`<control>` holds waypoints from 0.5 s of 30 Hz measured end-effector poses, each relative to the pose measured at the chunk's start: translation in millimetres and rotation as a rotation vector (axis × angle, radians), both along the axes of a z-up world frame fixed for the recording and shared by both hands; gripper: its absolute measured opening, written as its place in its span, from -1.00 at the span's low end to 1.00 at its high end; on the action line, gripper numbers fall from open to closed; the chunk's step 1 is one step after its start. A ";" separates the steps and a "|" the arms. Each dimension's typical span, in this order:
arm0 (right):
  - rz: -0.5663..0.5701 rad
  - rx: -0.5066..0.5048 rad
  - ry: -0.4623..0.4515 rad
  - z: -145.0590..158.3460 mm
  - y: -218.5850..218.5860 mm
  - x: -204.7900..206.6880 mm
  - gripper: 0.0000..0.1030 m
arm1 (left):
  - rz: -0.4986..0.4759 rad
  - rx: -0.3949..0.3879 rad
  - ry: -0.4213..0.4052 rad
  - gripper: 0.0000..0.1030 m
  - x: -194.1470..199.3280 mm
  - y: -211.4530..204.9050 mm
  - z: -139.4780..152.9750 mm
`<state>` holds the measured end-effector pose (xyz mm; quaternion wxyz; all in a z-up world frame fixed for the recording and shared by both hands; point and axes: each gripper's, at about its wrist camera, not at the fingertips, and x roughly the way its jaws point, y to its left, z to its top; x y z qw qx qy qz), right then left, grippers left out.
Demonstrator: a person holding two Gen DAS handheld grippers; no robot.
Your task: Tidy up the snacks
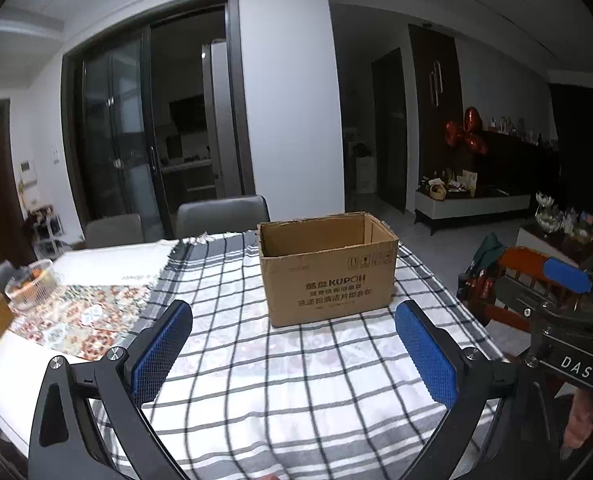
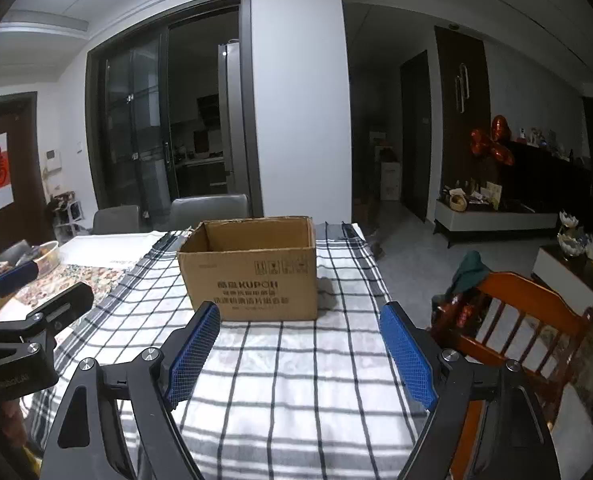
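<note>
From the left wrist, the left gripper [image 1: 294,354] spreads its blue pads wide, holding nothing, above a checked tablecloth [image 1: 296,380]; an open cardboard box [image 1: 328,276] stands farther off. From the right wrist, the right gripper [image 2: 299,354] likewise gapes empty, the same box [image 2: 252,276] beyond it.

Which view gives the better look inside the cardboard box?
The left wrist view: the cardboard box stands at an angle there, so its open top shows two inner walls. The right wrist view shows the same box nearly face on, with the printed front plain and less of the inside visible. Neither view shows its floor.
</note>
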<state>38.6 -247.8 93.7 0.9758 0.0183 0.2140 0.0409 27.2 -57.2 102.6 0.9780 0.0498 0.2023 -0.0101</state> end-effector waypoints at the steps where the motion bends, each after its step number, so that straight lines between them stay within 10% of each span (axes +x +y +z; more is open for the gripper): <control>1: -0.004 0.002 0.001 -0.8 -0.7 -4.4 0.61 | 0.003 0.000 -0.010 1.00 -5.5 0.4 -0.3; 15: -0.001 0.011 -0.035 4.0 -0.6 -37.6 0.61 | 0.007 -0.018 -0.047 1.00 -36.5 -0.9 1.3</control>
